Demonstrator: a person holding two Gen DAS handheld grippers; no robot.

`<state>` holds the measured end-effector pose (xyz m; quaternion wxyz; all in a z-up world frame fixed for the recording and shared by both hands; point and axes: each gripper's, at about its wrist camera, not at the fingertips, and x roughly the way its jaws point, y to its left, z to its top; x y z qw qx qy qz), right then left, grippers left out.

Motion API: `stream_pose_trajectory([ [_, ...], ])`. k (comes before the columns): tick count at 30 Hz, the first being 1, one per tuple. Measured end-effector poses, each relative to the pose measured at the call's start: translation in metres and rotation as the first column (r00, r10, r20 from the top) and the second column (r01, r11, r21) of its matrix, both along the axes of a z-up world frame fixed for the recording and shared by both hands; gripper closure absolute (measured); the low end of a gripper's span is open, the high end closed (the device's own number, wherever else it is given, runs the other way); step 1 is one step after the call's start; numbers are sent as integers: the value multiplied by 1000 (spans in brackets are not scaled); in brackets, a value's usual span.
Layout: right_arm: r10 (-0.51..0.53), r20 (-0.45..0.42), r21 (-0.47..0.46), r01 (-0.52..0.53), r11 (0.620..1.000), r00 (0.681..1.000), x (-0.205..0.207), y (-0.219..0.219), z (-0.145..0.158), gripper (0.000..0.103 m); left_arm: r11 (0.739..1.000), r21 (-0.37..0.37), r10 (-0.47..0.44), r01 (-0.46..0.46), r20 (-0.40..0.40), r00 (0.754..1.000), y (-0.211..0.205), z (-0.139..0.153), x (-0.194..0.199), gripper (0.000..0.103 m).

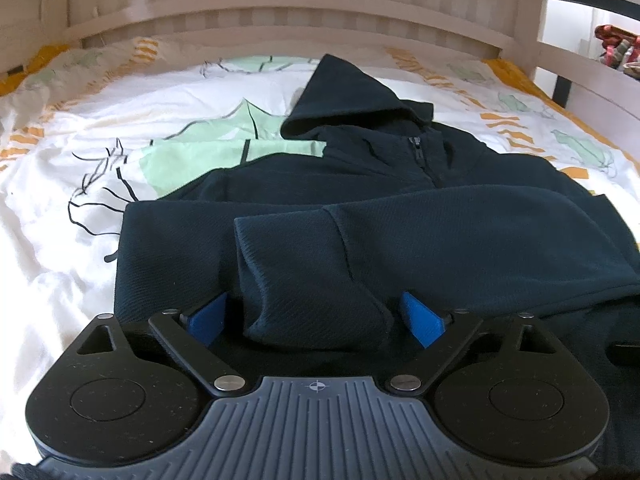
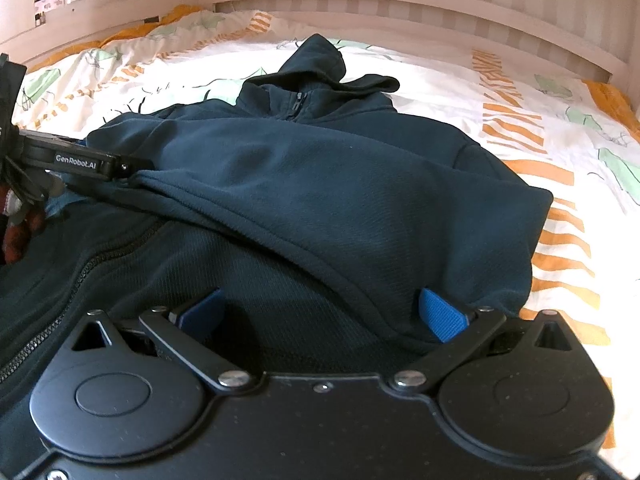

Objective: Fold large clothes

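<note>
A dark navy zip hoodie [image 1: 360, 184] lies on the bed, hood toward the headboard, both sleeves folded across its chest. My left gripper [image 1: 316, 316] is open, its blue fingers either side of a sleeve cuff [image 1: 312, 280] that bunches between them. My right gripper [image 2: 320, 314] is open over the hoodie [image 2: 320, 184], fingers astride the front panel below a folded sleeve edge. The left gripper also shows in the right wrist view [image 2: 80, 164] at the left, touching the sleeve end.
The bedcover [image 1: 60, 220] is white with green leaf and orange stripe prints. A pale wooden headboard [image 1: 320, 4] runs along the back, with a side rail [image 1: 580, 64] at right. Coloured items [image 1: 616, 46] lie beyond the rail.
</note>
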<state>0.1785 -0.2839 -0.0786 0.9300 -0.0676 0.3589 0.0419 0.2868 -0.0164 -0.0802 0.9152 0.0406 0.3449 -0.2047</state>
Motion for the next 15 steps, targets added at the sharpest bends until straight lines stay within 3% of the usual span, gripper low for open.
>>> stream_pose_trajectory([
  [4,-5,-41,-1,5,1000,999,2,-1,16,4,1000,-17,-13,12,-31,999,2,17,-1,13],
  [10,-15,19,45,15,999,1000,2,-16,50,5,997,-70,-22,26,49,999,1,51,3,13],
  [15,-52,64,51,49,997,997,22,-25,62,5,995,-97,-9,12,39,999,-10,63,24,13],
])
